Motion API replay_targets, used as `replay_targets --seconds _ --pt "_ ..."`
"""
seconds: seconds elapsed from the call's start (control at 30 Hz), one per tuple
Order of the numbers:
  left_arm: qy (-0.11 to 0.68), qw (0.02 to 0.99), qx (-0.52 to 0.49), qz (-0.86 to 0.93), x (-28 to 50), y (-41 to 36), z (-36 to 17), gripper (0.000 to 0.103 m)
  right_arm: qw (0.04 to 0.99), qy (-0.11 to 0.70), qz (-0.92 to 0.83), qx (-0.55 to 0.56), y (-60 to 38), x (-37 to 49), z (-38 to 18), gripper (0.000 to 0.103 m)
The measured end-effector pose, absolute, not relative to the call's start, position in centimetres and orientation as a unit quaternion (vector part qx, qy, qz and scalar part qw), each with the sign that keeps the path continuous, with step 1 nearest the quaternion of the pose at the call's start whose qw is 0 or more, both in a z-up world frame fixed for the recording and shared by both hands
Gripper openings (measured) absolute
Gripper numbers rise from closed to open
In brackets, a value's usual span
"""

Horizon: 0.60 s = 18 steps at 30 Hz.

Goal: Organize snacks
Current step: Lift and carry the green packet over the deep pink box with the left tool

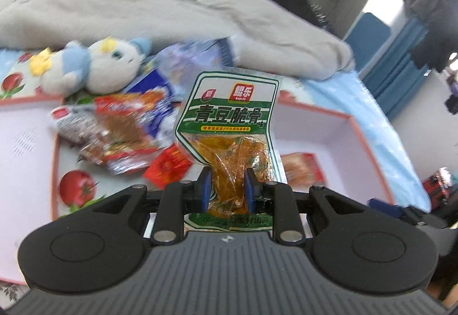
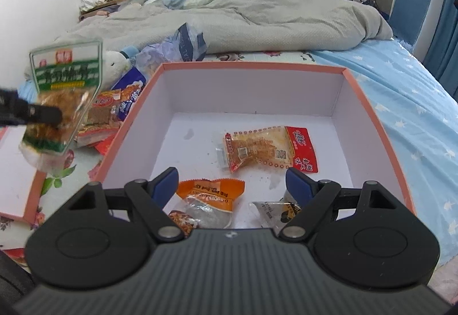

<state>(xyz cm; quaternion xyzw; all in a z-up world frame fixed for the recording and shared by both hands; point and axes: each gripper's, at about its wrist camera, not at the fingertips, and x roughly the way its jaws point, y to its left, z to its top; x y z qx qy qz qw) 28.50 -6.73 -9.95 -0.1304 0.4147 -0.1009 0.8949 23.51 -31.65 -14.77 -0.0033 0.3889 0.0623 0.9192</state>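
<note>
Left of the box (image 2: 347, 103), my left gripper (image 1: 227, 186) clamps the green packet (image 1: 229, 126) upright; right gripper (image 2: 229, 183) gapes empty, nearer.

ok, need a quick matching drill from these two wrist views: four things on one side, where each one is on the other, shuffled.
Things
1. green snack packet
2. red-edged clear packet
3. orange-topped packet
4. plush toy

Places
A. on the box floor, toward the far wall
B. on the bed beyond the snack pile
C. clamped in the left gripper
D. on the box floor, under the open right gripper

Pairs: 1-C, 2-A, 3-D, 4-B
</note>
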Motion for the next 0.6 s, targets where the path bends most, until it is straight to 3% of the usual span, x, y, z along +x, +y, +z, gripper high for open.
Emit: replay_targets --seconds 0.27,0.6 --pt "0.41 0.892 -0.113 -0.154 29.3 -11.9 -8.8 0.027 0.922 0.385 0.048 0.005 -32.7 23.1 -14.3 0.083" --pt "0.441 0.874 -0.101 -0.179 30.5 -15.5 -11.5 0.028 0.922 0.387 0.024 0.017 -34.8 22.2 -14.7 0.083"
